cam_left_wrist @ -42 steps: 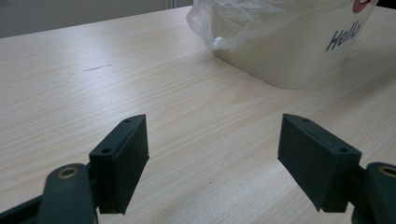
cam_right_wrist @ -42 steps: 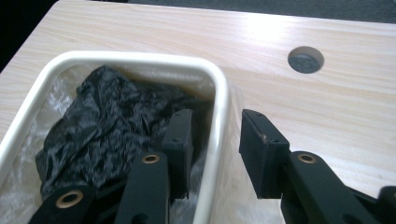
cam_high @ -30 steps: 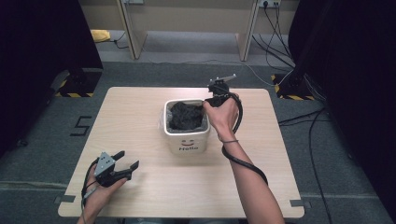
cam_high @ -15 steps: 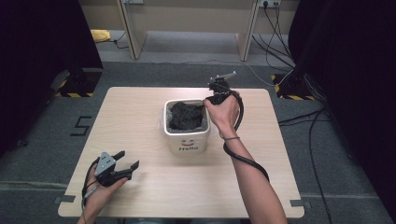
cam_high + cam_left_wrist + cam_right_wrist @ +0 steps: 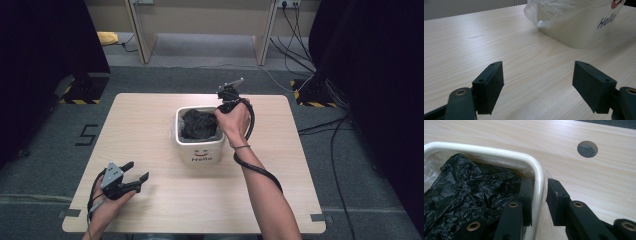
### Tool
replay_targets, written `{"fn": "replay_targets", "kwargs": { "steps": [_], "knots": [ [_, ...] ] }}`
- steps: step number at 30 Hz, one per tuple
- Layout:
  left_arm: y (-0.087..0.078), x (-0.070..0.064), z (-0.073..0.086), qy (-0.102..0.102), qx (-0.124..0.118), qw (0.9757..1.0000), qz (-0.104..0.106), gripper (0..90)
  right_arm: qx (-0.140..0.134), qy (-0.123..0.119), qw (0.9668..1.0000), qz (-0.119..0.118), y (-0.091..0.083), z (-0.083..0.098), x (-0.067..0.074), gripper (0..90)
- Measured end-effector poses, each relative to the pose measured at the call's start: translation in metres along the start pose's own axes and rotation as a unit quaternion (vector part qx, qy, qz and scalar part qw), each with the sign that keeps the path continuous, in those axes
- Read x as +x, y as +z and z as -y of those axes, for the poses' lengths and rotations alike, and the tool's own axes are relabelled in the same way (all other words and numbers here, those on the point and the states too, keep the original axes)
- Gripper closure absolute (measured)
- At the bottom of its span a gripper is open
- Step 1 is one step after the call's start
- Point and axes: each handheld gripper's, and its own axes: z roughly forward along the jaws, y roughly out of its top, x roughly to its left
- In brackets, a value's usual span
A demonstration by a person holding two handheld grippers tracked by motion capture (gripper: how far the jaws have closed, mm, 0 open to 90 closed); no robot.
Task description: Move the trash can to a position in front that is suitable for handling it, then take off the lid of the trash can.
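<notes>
A white bin (image 5: 200, 152) marked "Hello" stands mid-table, with a clear liner (image 5: 554, 12) over its edge and a crumpled black plastic bag (image 5: 197, 125) inside. My right gripper (image 5: 220, 111) reaches down over the bin's far right corner. In the right gripper view this gripper (image 5: 540, 187) straddles the white rim (image 5: 499, 151), one jaw inside by the black bag (image 5: 469, 187) and one outside. Its jaws have just been closing, and slim gaps still show beside the rim. My left gripper (image 5: 139, 170) rests open near the table's front left, nothing between its jaws (image 5: 537, 85).
The wooden table (image 5: 150, 125) has a round cable hole (image 5: 587, 149) near the bin's right. Cables (image 5: 325, 125) trail on the grey floor at right. Dark curtains flank both sides. Desk legs stand behind, and a yellow object (image 5: 107, 37) lies on the floor at back left.
The right gripper has dropped slightly onto the bin's far right corner and its jaws have narrowed around the rim. The left gripper has stayed put.
</notes>
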Motion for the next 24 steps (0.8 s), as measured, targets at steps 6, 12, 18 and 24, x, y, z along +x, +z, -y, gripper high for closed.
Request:
{"fn": "replay_targets", "kwargs": {
  "steps": [6,12,18,24],
  "knots": [
    [0.0,0.0,0.0,0.002,0.001,1.0,0.001,24.7,0.004,-0.004,0.9997,0.024,0.002,-0.001,0.007,78.6],
    [0.0,0.0,0.0,0.003,0.003,1.0,0.001,24.7,0.004,0.012,0.9987,0.05,0.0,-0.003,0.015,80.3],
    [0.0,0.0,0.0,-0.003,0.001,1.0,-0.004,24.7,0.004,0.023,0.9984,0.052,0.001,-0.002,0.015,80.6],
    [0.0,0.0,0.0,0.002,0.0,1.0,-0.001,24.8,0.004,0.028,0.9983,0.052,-0.001,-0.003,0.015,80.9]
  ]
}}
